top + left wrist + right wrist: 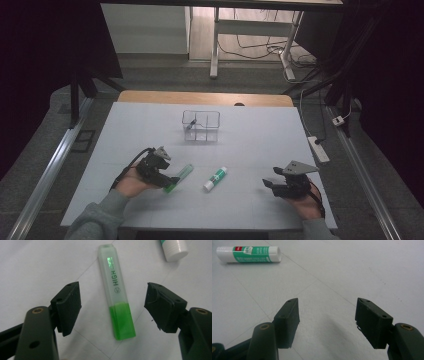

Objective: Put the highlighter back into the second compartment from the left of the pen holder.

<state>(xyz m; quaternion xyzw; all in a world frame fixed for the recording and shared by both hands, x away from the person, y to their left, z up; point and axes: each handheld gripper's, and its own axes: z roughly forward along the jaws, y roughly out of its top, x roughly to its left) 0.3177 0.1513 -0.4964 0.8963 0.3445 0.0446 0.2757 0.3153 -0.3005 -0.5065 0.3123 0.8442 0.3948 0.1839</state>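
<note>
Big pale table [260, 150] first, a matte white sheet with faint grid creases, a strip of wood showing at its far edge. Toward the back sits the organiser [201, 126], clear hard plastic, boxy, split into compartments, with something small and dark inside that I can't make out. Down front, the left gripper [170, 181], black and blocky with a grey plate on top, hangs right over the highlighter [116, 292]. Its jaws stand wide apart, one on each side of the pen, neither pad touching, nothing held. That highlighter lies flat on the table, a flattened bar with squared edges, frosted translucent cap over most of its length, glossy bright green body at the near end. The right gripper [270, 183] sits well off to the right, jaws also spread wide over bare table, empty. Between the two lies the glue stick [215, 178], a smooth round cylinder, white with a green label and a ribbed cap, just beside the highlighter.
</note>
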